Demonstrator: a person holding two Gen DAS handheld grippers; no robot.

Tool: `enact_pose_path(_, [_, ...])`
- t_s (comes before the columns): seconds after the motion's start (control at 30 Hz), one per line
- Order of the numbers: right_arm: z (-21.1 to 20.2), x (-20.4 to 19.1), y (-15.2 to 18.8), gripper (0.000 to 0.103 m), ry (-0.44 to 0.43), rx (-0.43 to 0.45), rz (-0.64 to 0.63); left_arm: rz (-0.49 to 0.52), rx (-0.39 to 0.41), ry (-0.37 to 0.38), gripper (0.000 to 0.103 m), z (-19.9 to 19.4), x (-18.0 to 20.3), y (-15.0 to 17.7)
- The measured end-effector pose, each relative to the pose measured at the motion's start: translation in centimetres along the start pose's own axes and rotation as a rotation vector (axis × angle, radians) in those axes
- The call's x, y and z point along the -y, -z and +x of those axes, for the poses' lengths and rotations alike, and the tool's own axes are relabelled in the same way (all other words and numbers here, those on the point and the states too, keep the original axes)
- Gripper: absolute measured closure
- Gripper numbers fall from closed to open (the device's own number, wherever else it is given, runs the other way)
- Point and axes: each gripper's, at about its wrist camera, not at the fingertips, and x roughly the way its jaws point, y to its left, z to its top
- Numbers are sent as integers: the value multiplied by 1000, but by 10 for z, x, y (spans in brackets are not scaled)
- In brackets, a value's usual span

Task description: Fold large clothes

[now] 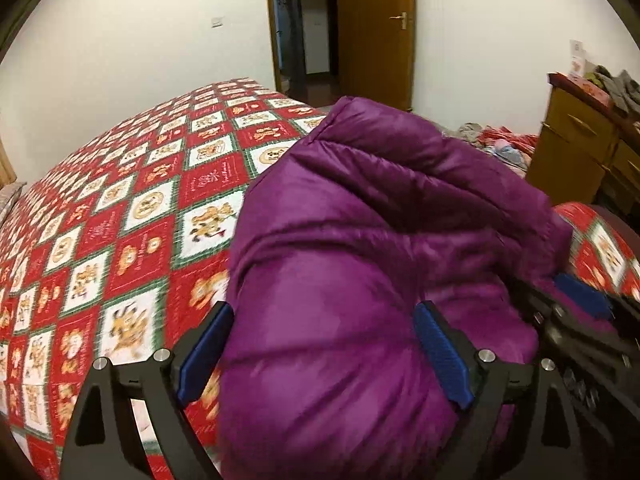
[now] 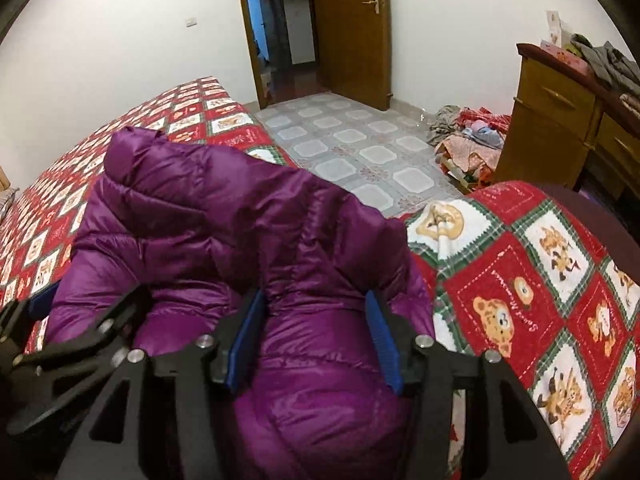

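Bedroom, white walls, open wooden door (image 2: 352,32) at the back, grey patterned tile floor (image 2: 360,148). A bed with a red, white and green patchwork bedspread (image 1: 120,220) printed with bears fills the near ground. A wooden dresser (image 2: 560,120) stands at far right with clothes on top, and a heap of mixed clothes (image 2: 468,136) lies on the floor beside it.

The purple puffer jacket (image 1: 380,240) lies bunched up on the bed near its edge, quilted shell rumpled, one puffy part rising toward the door. The left wrist view is motion-blurred.

Left gripper (image 1: 324,348): blue-padded fingers spread wide, with a thick bulge of jacket between them. The right-hand pad (image 1: 440,356) touches the fabric; the left-hand pad sits at the jacket's edge over the bedspread. A firm grip can't be confirmed.

Right gripper (image 2: 312,336): fingers moderately open, blue pads (image 2: 246,340) pressed against both sides of a fat fold of jacket, which bulges between them. Looks like it has hold of that fold.

The two grippers sit close together side by side on the same bundle; each shows up in the other's view.
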Motion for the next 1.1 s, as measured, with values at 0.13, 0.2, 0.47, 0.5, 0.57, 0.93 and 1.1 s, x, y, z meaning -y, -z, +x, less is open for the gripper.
enact_pose_path(0.13, [-26,3,10,13,-18,26,18,57,47,-37,11,-40,-3,16])
enact_pose_path(0.2, [-45,2,20,2,0,49,39,81,56,-48,11,-57,-4,26])
enact_pose_path(0.47, [-105,0,63,2,-36,75,103,86,33,-71,11,-105,-10,65])
enact_pose_path(0.5, [-112,-2,68,2,-29,83,98,82,29,-75,11,-109,-10,70])
enact_pose_path(0.57, [-120,-5,74,2,-16,85,85,78,13,-90,11,-117,-10,80])
enact_pose_path(0.93, [-158,-6,119,2,6,47,72,9,-8,-101,11,-165,-20,128])
enact_pose_path(1.1, [-179,-4,144,2,8,67,75,-19,39,-92,11,-199,-23,145])
